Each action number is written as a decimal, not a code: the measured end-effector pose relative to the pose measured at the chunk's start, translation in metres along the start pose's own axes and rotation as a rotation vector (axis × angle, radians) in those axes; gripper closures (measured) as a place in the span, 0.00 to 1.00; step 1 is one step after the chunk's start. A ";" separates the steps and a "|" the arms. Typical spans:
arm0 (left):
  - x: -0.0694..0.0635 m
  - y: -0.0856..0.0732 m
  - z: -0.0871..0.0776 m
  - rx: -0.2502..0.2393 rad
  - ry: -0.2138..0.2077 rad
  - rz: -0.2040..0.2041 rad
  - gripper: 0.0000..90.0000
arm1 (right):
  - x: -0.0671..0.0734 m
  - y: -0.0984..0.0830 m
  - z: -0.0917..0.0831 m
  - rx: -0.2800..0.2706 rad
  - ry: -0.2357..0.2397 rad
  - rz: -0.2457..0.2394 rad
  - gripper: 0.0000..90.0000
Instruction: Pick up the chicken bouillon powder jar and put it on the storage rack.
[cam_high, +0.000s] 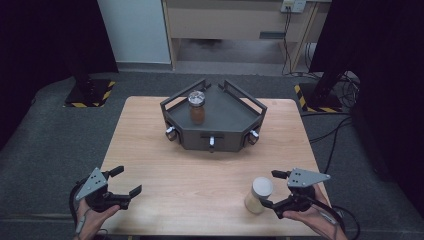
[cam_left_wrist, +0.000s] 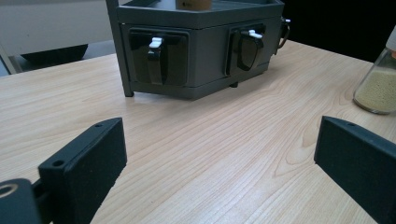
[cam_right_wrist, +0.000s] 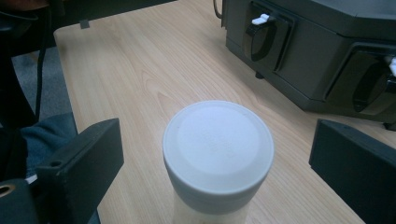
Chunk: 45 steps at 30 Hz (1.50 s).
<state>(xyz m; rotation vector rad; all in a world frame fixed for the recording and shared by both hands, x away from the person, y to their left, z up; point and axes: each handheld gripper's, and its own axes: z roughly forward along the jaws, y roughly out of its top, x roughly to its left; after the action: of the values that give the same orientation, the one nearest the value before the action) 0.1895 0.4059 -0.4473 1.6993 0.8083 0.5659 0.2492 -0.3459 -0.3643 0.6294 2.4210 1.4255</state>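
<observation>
Down at the bottom of the high view, the left tool (cam_high: 119, 186) sits at the lower left with its jaws wide apart and nothing between them, just hovering over bare wood, so I'd guess it's parked on standby. The right tool (cam_high: 276, 189) at the lower right is also spread apart, but it's lined up around a white-capped jar (cam_high: 258, 194) of pale yellowish powder, jaws either side and not touching yet; looks to me like a grab is being set up. The jar stands upright on the surface (cam_high: 200, 170) near the front edge. Further back, center frame, there's a dark gray rack (cam_high: 214, 125) with little white-tipped latches on its front faces, and up on its tray is another jar (cam_high: 197, 107), metal-lidded with brownish stuff inside.
</observation>
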 end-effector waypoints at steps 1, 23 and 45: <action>0.000 0.000 0.000 0.000 -0.001 0.000 0.01 | -0.001 -0.001 0.002 0.000 0.003 0.005 0.05; 0.000 0.000 -0.001 -0.002 -0.002 0.001 0.01 | -0.003 -0.016 0.019 0.007 0.008 -0.015 0.37; 0.000 0.000 0.000 0.001 -0.002 -0.003 0.01 | -0.007 -0.009 0.020 0.009 0.026 -0.017 0.38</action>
<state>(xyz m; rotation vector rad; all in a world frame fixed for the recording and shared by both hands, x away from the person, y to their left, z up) 0.1894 0.4066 -0.4473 1.6986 0.8099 0.5616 0.2619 -0.3382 -0.3814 0.5951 2.4483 1.4252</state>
